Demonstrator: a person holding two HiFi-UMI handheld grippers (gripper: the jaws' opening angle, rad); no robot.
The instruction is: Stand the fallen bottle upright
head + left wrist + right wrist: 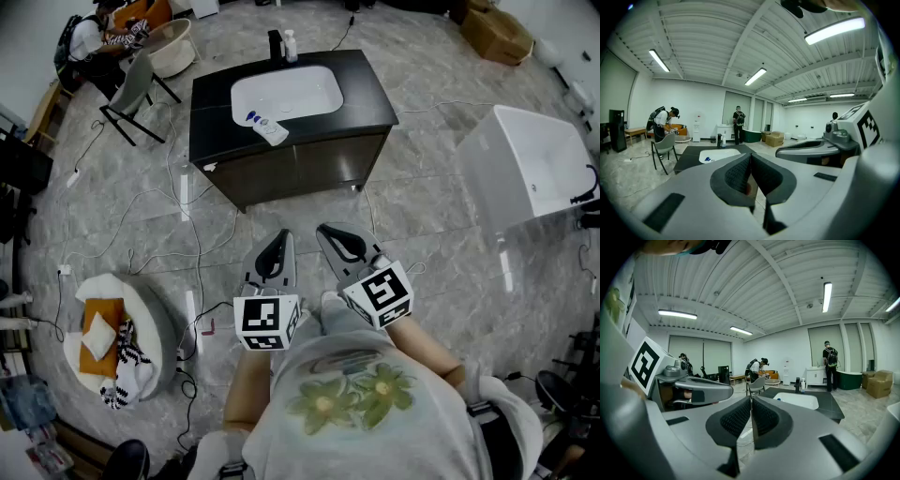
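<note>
Left tool [277,248] and right tool [337,242] pinching together on nothing, hanging short of the tabletop [366,94], fallen bottle [267,127] lying at twelve o'clock (on the sink [319,89] rim).

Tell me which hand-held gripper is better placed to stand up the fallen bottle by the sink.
Probably the left hand-held gripper: the fallen bottle lies almost straight ahead of it, while the right hand-held gripper sits further aside. Both are shut, empty and far off.
</note>
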